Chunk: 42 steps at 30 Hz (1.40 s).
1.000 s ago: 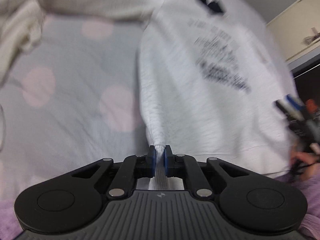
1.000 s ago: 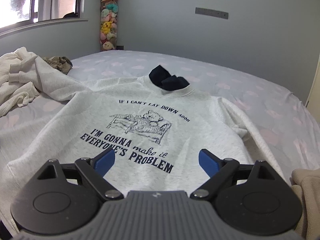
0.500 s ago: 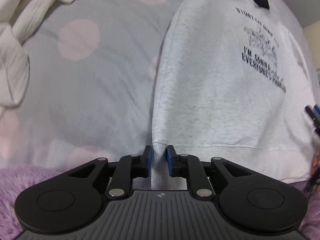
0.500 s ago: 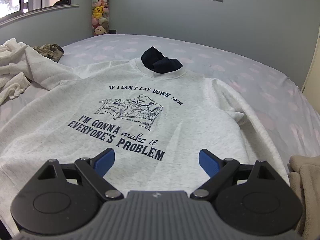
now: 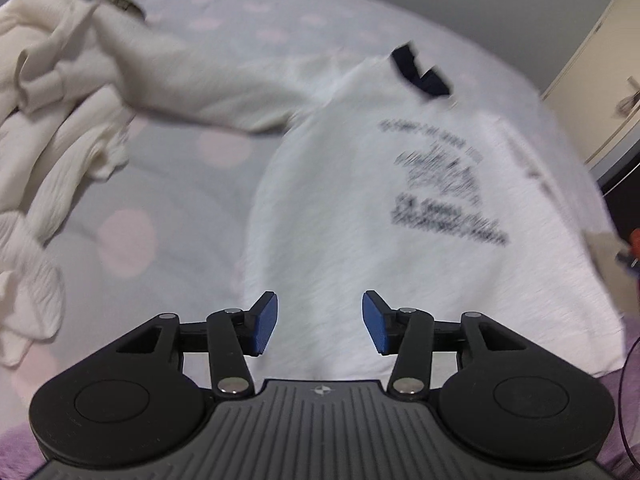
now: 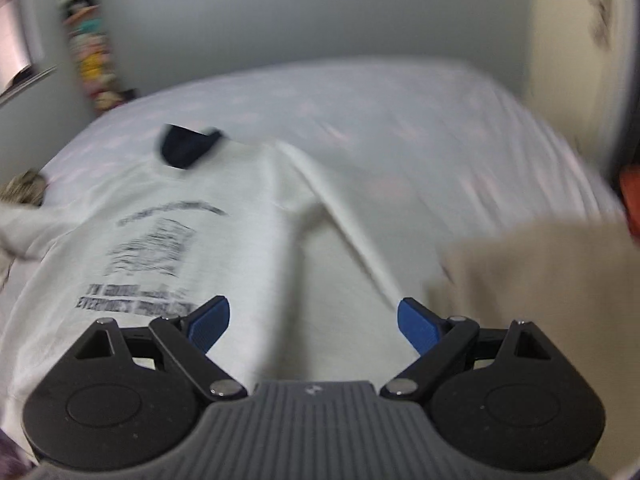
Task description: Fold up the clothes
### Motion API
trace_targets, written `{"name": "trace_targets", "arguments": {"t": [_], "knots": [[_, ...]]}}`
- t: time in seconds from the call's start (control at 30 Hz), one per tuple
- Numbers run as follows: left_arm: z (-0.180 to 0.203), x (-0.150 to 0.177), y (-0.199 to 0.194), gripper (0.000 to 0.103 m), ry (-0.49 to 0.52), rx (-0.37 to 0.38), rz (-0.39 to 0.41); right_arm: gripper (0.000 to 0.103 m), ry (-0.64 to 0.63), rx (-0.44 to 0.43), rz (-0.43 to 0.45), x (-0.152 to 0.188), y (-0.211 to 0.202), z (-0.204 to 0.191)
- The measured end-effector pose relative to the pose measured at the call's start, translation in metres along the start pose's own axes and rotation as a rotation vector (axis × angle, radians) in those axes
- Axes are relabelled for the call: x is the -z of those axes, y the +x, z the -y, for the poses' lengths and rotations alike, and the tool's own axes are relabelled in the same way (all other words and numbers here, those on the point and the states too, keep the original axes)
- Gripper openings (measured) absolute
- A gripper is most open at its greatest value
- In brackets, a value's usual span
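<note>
Your left gripper (image 5: pixel 319 322) has just been opening, nothing between its pads; your right gripper (image 6: pixel 309 325) gapes wide, empty. The grey printed sweatshirt (image 5: pixel 400 216) lies flat, print up, on the spotted bed (image 5: pixel 168 184). It's soft, floppy fleece: pinch hem corners or a cuff.

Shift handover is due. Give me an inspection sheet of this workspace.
Surface: bed with a pale spotted sheet; purple fuzzy blanket at the near edge.
Job's things: grey printed sweatshirt spread flat, face up, one sleeve stretched out to the side.
Clutter: cream clothes pile beside the sleeve; dark cloth at the collar; beige cloth near the right claw.
Grippers: left claw has just been opening, nothing between its pads; right claw open, empty.
Cables: thin dark cord at the edge.
Surroundings: grey wall, stacked plush toys, blurred.
</note>
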<state>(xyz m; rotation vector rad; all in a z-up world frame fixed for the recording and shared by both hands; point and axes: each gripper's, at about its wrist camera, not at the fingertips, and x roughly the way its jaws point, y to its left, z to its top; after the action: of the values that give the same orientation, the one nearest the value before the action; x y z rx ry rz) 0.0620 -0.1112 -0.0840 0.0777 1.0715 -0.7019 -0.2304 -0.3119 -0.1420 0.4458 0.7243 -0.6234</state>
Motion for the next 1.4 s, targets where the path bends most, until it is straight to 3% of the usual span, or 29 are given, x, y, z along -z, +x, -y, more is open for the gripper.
{"name": "trace_targets", "arguments": {"t": [0.13,0.23,0.47,0.53,0.67,0.77,0.9,1.07,1.13,1.2,1.4], "knots": [[0.016,0.006,-0.005,0.046,0.012,-0.02,0.069,0.092,0.217,-0.027,-0.108,0.008,0.008,0.054],[0.025,0.01,-0.004,0.046,0.034,-0.027,0.072,0.092,0.345,-0.071,-0.174,0.017,0.02,0.073],[0.029,0.026,-0.004,0.048,-0.004,0.001,0.079,0.091,0.355,-0.107,-0.311,0.024,0.046,0.066],[0.03,0.03,-0.003,0.048,-0.007,0.001,0.073,0.086,0.345,-0.126,-0.358,0.025,0.056,0.062],[0.031,0.036,0.001,0.048,-0.006,0.006,0.05,0.048,0.308,-0.162,-0.399,0.026,0.067,0.055],[0.03,0.036,0.001,0.048,-0.005,0.004,0.048,0.007,0.282,-0.143,-0.357,0.021,0.06,0.056],[0.03,0.034,0.0,0.048,-0.013,0.002,0.057,0.0,0.282,-0.116,-0.255,-0.009,0.036,0.067],[0.03,0.034,0.006,0.048,-0.02,0.002,0.048,0.001,0.237,-0.08,-0.147,-0.063,0.003,0.08],[0.03,0.035,0.008,0.048,-0.021,0.002,0.042,0.015,0.267,-0.104,-0.172,-0.065,0.003,0.087],[0.03,0.035,0.01,0.048,-0.022,0.002,0.037,0.059,0.31,-0.14,-0.23,-0.058,0.008,0.095],[0.027,0.036,0.008,0.048,-0.03,-0.007,0.037,0.065,0.381,-0.166,-0.378,-0.009,0.045,0.09]]}}
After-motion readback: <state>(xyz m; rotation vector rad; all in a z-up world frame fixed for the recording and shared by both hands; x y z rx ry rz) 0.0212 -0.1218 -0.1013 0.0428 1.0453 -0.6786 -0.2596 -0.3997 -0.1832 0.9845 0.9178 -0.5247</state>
